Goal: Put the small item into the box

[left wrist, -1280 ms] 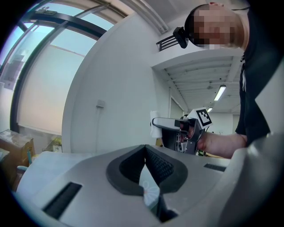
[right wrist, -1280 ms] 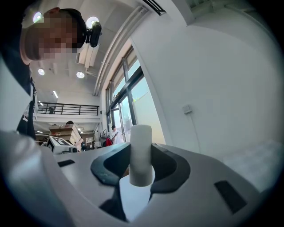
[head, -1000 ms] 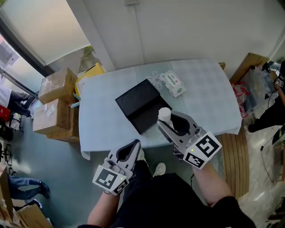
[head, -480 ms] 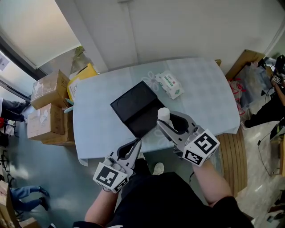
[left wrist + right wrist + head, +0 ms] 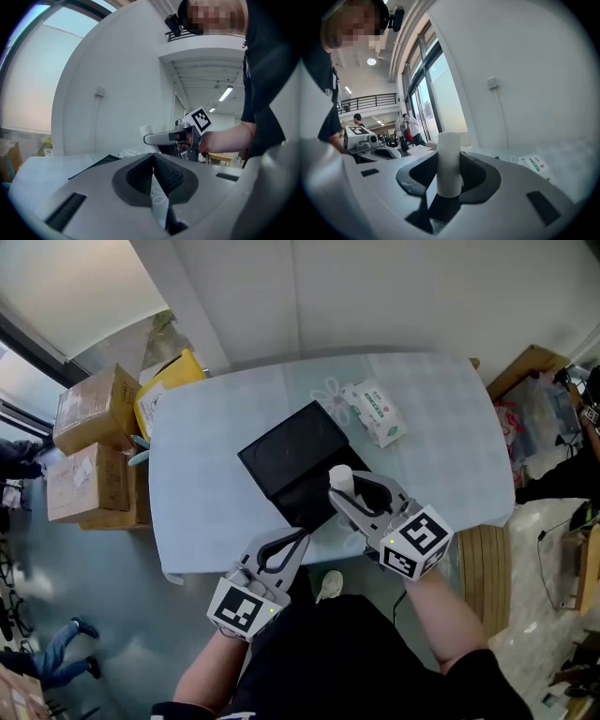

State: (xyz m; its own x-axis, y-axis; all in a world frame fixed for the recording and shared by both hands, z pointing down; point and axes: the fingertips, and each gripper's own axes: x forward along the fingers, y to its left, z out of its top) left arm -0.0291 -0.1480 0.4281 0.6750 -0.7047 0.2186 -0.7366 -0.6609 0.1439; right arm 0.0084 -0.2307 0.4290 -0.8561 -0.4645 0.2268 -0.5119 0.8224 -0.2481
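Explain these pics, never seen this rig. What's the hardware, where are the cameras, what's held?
There is no robot here. A person holds a hand-held claw in each hand, and the cubes with square markers are part of the claws. The wide picture comes from a camera on the person's head, looking steeply down. The other two come from cameras riding on each claw, looking along its jaws.

On the table lie an open black box and a white pack with green print. Cardboard boxes stand on the floor beside it.

The right claw is closed on a small white cylinder, held upright; from the head view it sits over the box. The left claw is closed with nothing in it.
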